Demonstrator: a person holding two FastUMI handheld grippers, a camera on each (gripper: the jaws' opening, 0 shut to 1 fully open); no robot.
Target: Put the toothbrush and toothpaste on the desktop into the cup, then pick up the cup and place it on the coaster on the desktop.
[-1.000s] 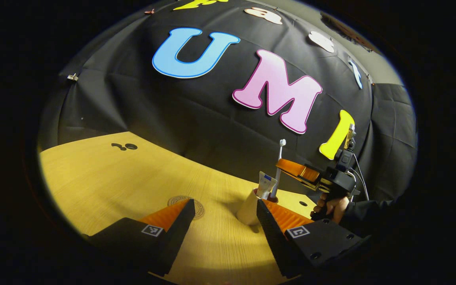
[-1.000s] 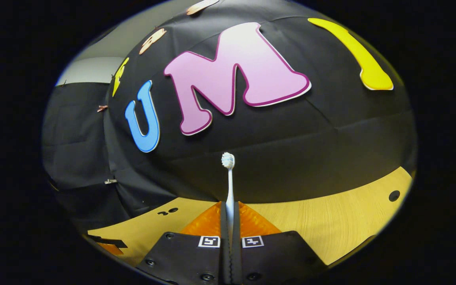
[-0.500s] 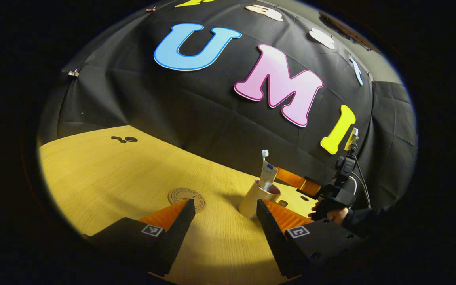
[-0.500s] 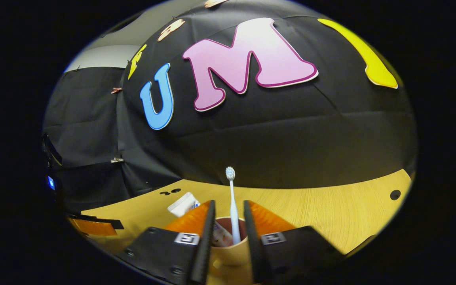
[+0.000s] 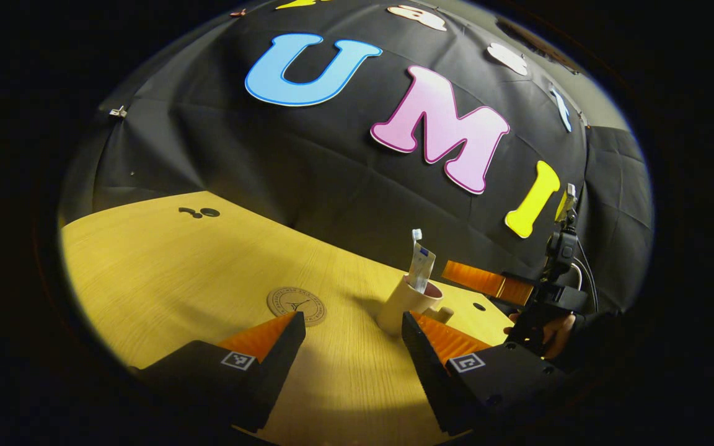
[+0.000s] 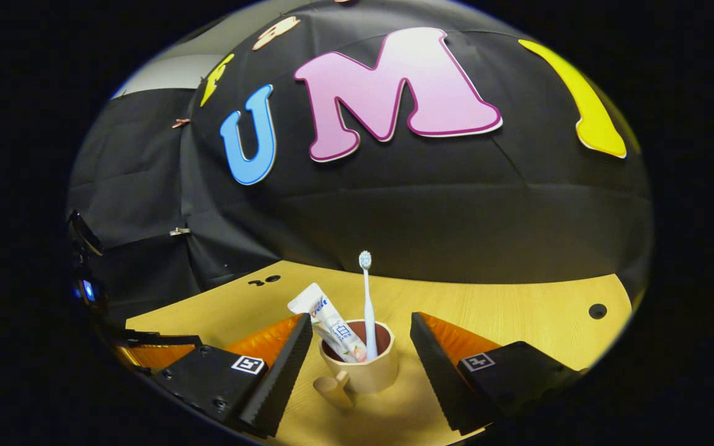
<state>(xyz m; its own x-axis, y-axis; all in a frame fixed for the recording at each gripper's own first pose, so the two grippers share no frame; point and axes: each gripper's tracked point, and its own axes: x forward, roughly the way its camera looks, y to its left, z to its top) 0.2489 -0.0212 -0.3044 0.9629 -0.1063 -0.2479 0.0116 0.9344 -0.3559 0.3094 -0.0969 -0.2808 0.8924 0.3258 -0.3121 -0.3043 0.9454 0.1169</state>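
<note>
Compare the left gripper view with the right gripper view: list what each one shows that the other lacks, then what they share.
Left gripper view alone: the round coaster flat on the desktop, and a hand holding the right gripper.

Right gripper view alone: the cup's inside and its handle, which faces the camera.

Shared: the cup on the desktop, not on the coaster, with the toothbrush and toothpaste standing in it. Each view's own gripper is open.

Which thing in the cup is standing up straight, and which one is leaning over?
The toothbrush stands straight in the cup. The toothpaste tube leans sideways against the rim.
</note>
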